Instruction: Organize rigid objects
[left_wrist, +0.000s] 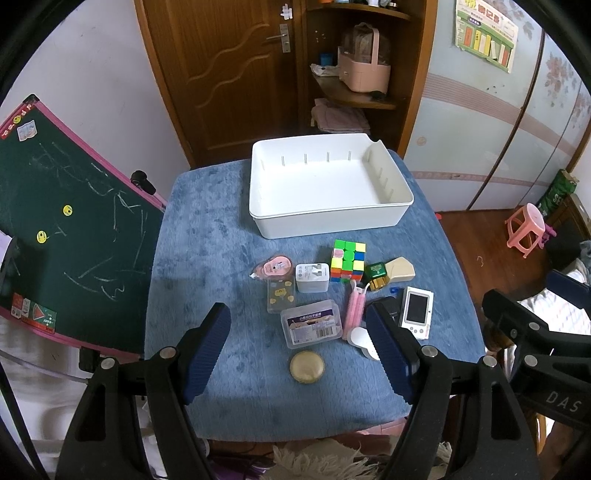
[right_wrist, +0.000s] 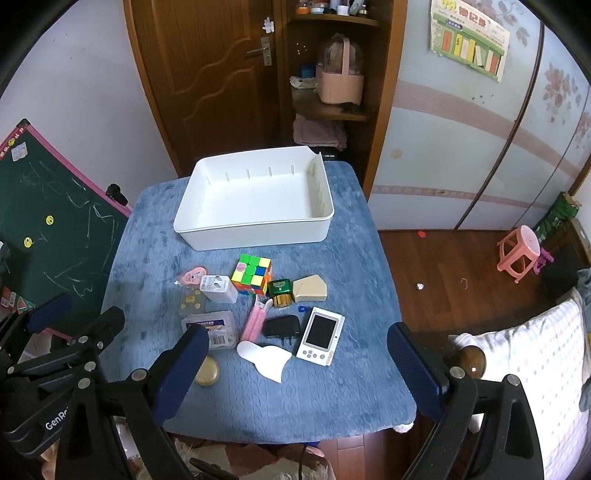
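A white bin (left_wrist: 328, 218) (right_wrist: 255, 232) stands empty at the far side of the blue-covered table (left_wrist: 207, 229) (right_wrist: 354, 280). In front of it lie a colour cube (left_wrist: 348, 260) (right_wrist: 253, 275), a white plug (left_wrist: 312, 277) (right_wrist: 218, 288), a labelled clear box (left_wrist: 312, 325) (right_wrist: 216, 328), a gold disc (left_wrist: 307, 366) (right_wrist: 207, 371), a pink clip (left_wrist: 354, 312) (right_wrist: 255, 323), a black charger (right_wrist: 282, 326), a white handheld device (left_wrist: 417, 314) (right_wrist: 320, 338) and a white scoop (right_wrist: 266, 358). My left gripper (left_wrist: 299, 354) hovers open over the disc. My right gripper (right_wrist: 301, 365) hovers open near the scoop, holding nothing.
A green chalkboard (left_wrist: 74, 229) leans at the table's left edge. Wooden floor and a pink stool (right_wrist: 519, 253) lie to the right, with a checked cushion (right_wrist: 535, 354) near my right gripper. Behind the table are a wooden door (left_wrist: 229, 74) and shelves (left_wrist: 354, 96).
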